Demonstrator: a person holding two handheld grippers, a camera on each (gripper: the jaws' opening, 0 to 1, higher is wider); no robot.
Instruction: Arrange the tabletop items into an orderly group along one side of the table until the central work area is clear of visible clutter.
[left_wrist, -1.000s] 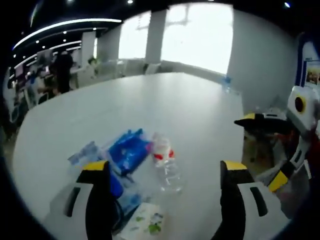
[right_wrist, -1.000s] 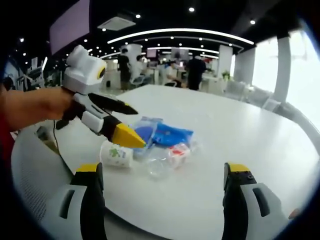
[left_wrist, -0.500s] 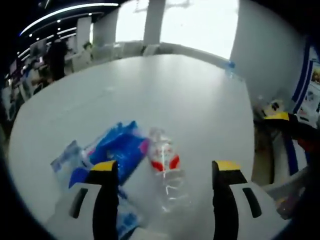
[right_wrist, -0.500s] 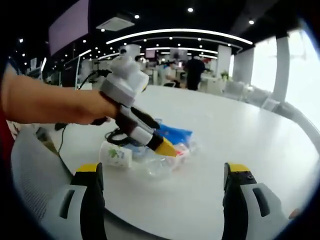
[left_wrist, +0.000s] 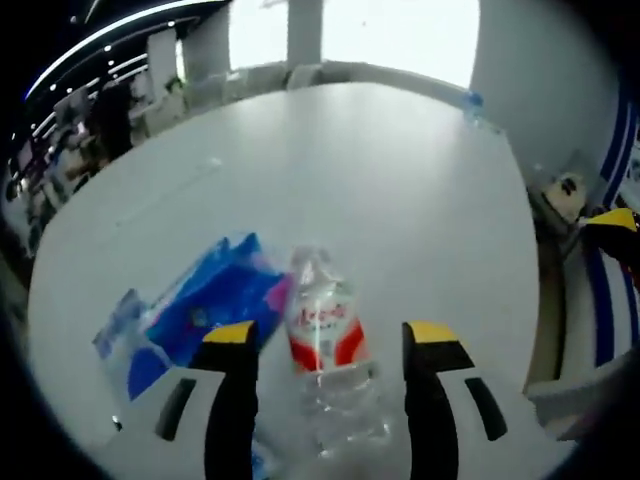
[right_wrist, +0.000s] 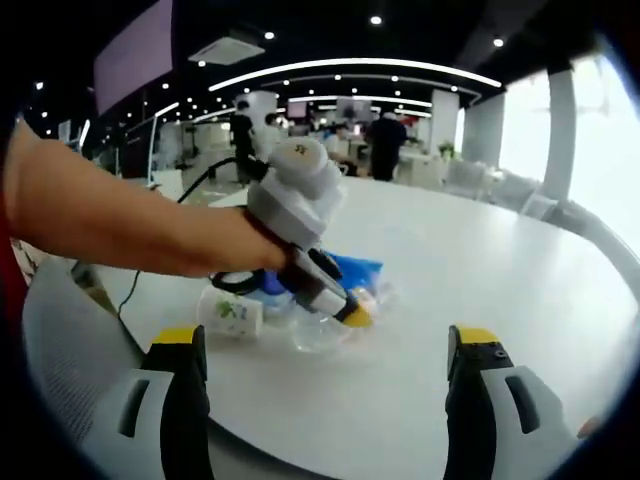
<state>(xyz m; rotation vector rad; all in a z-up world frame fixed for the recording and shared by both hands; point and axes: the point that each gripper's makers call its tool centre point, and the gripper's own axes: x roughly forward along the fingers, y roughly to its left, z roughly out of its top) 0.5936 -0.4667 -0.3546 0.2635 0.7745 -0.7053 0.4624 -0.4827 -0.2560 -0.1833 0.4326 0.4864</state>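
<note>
The clear plastic bottle (left_wrist: 325, 340) with its red-and-white label lies on its side on the white counter (left_wrist: 330, 170), its lower body running between the left gripper's (left_wrist: 325, 335) 2 yellow-tipped fingers (left_wrist: 228, 333). The fingers stand apart on either side of it — whether either one touches the plastic is hard to tell. Just to the bottle's left sits a blue plastic pack (left_wrist: 215, 295), touching it; a paler clear packet (left_wrist: 125, 330) beside that is partly cut off by the left finger.

In the right gripper view the same cluster is half hidden behind the left gripper (right_wrist: 345, 312) and the person's forearm (right_wrist: 120, 225); the bottle (right_wrist: 325, 330) shows as a clear shape. A white cup with a green print (right_wrist: 232, 310) lies on its side at the pile's near edge. The right gripper (right_wrist: 335, 350) hangs well short of the pile, fingers (right_wrist: 178, 338) wide apart, holding nothing.
</note>
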